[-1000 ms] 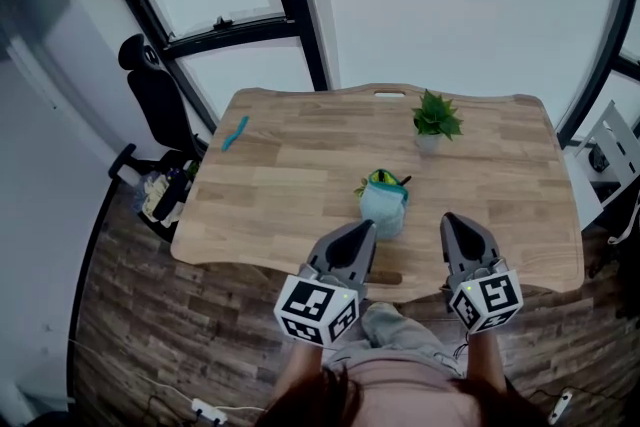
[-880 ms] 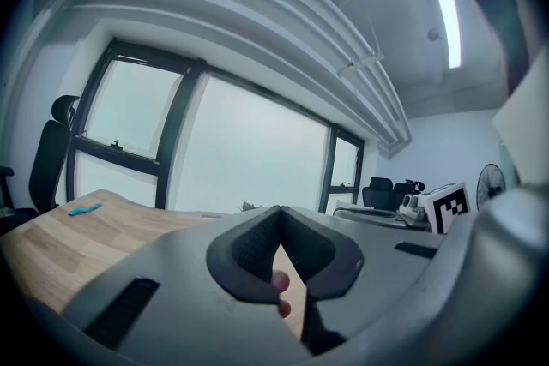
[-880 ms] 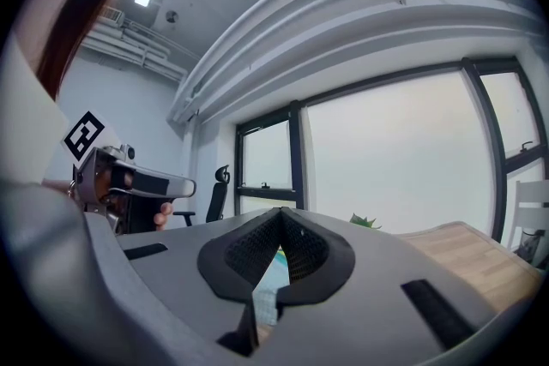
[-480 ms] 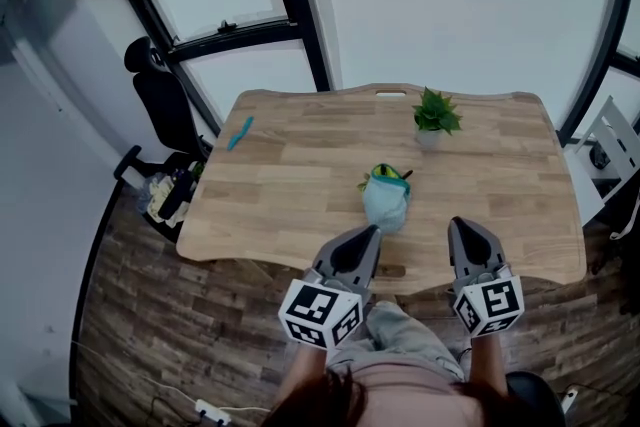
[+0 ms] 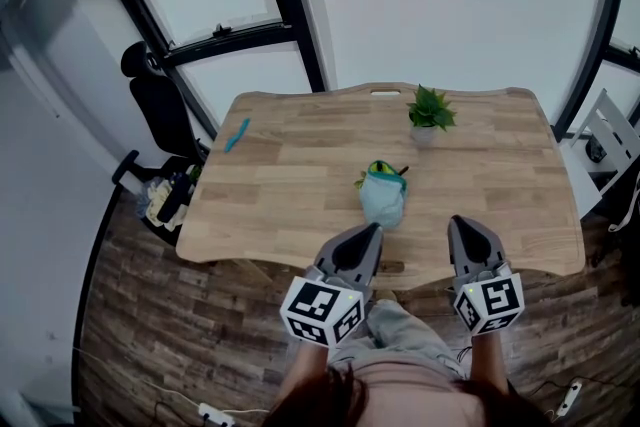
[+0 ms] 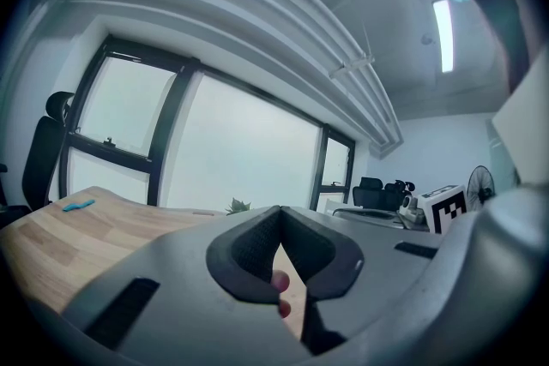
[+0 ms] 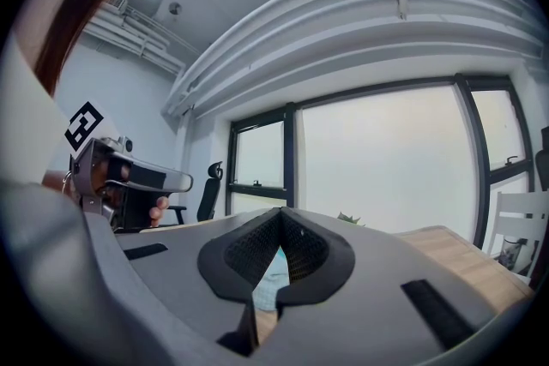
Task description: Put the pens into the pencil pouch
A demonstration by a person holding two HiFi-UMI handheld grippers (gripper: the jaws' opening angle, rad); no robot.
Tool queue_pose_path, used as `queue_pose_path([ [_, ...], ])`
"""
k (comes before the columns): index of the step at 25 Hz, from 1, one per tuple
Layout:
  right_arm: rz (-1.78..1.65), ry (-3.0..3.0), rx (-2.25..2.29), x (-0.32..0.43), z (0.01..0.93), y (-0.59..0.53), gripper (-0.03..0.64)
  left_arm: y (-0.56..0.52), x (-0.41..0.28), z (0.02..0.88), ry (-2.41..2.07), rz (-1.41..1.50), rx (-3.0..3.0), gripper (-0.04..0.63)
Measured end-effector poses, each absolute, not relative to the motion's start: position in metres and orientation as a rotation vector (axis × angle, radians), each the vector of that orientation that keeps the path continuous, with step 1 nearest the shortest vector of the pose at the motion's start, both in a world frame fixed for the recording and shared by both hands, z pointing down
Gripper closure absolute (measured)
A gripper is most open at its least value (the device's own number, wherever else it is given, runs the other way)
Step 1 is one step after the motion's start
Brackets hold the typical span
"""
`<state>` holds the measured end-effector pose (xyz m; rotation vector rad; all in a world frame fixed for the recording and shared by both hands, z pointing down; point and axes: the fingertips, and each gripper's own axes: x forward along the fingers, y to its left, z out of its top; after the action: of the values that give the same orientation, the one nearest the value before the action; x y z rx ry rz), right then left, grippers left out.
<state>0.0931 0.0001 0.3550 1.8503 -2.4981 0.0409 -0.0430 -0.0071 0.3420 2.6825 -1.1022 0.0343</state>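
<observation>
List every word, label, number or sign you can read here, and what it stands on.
None can be read.
Black-and-white marker cube on the left claw: coded squares, no letters or digits.
Matching marker cube on the right claw: coded squares only.
Pale blue fabric pencil pouch: no print can be made out.

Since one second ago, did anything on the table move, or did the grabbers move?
Only the grippers moved. The left gripper and the right gripper have drawn back slightly from the pencil pouch, toward the person. Nothing was grabbed or let go, and both grippers are shut and empty. The pencil pouch, the blue pen and the small plant stayed put on the table.
</observation>
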Motion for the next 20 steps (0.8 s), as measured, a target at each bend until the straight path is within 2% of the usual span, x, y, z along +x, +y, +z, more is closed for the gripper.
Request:
queue_pose_path([
  [20, 0.077, -2.489, 1.881, 0.0991, 0.3533, -0.0047, 0.618, -0.0168, -0.0335, 0.3433, -1.056, 0.099, 2.723, 0.597],
])
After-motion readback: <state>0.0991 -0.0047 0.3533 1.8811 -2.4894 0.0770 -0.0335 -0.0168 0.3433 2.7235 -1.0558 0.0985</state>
